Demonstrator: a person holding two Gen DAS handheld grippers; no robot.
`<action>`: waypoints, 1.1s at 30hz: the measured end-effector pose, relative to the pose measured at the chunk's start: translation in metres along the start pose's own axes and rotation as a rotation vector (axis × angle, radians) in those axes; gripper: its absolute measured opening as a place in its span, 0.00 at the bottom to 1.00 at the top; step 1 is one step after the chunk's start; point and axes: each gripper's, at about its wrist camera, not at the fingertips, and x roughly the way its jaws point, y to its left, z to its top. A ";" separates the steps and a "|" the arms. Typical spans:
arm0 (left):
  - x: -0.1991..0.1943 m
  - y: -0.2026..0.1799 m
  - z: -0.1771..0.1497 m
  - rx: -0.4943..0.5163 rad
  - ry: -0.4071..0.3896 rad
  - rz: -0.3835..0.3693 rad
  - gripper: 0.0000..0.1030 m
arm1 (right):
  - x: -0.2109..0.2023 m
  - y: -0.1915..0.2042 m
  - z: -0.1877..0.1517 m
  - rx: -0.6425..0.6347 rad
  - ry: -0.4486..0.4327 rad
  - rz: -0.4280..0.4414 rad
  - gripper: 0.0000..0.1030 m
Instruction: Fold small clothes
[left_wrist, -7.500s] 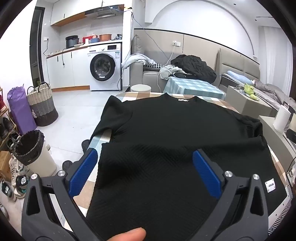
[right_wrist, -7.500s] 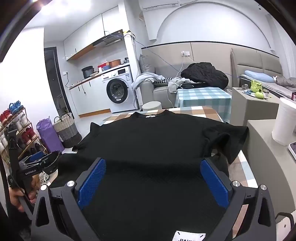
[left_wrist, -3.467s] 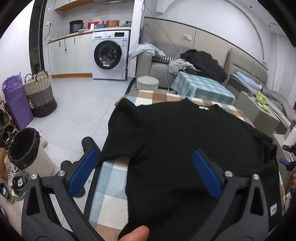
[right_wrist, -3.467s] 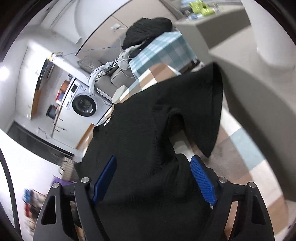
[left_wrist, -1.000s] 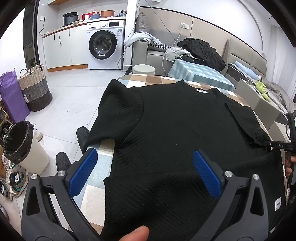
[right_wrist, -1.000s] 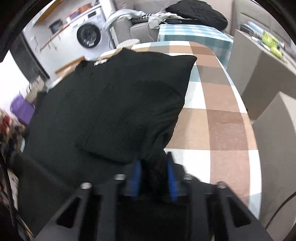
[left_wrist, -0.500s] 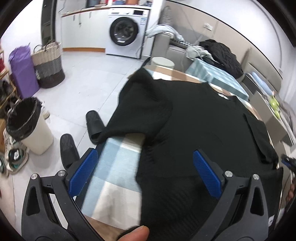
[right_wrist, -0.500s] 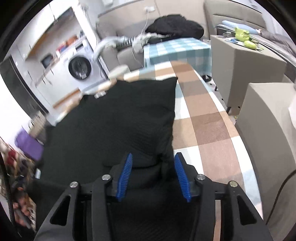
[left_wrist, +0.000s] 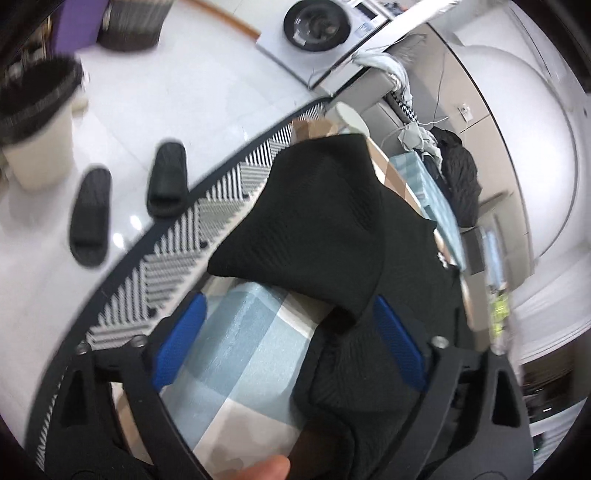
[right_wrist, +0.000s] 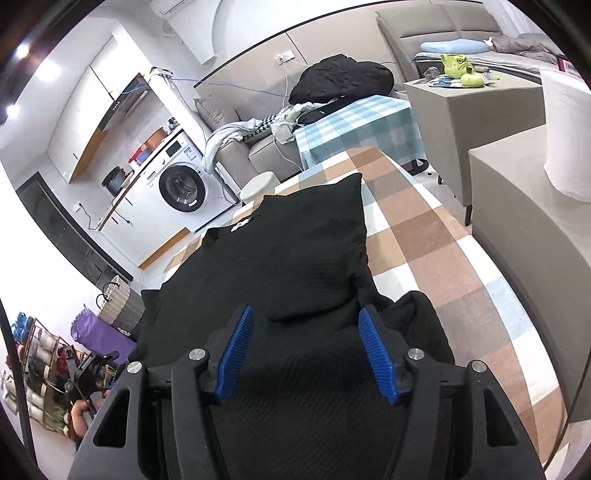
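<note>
A black knitted short-sleeved top (right_wrist: 288, 266) lies on a checked tablecloth (right_wrist: 436, 254). Its right sleeve is folded in over the body. My right gripper (right_wrist: 306, 350) is open just above the top's right side, with nothing between its blue pads. In the left wrist view the top's left sleeve (left_wrist: 310, 229) spreads over the table's left edge. My left gripper (left_wrist: 288, 347) is open and low over the sleeve's underarm; its right pad (left_wrist: 397, 347) is over the black cloth and its left pad (left_wrist: 177, 343) over the blue check.
Two black slippers (left_wrist: 125, 206) and a bin (left_wrist: 33, 122) stand on the floor left of the table. A grey cabinet (right_wrist: 524, 229) with a paper roll (right_wrist: 565, 136) flanks the table's right side. A washing machine (right_wrist: 181, 188) and sofa stand behind.
My right gripper has opened and let go of the right sleeve, which now lies folded on the body. My left gripper has dropped and tilted towards the left sleeve.
</note>
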 end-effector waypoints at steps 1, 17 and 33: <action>0.004 0.006 0.004 -0.035 0.009 -0.019 0.83 | 0.000 0.000 0.000 0.002 -0.001 -0.002 0.59; 0.069 0.050 0.028 -0.252 0.094 -0.027 0.78 | 0.001 0.002 -0.001 0.006 -0.005 -0.005 0.59; 0.041 -0.009 0.035 -0.006 -0.153 0.013 0.13 | -0.004 -0.002 -0.008 0.010 -0.016 -0.025 0.59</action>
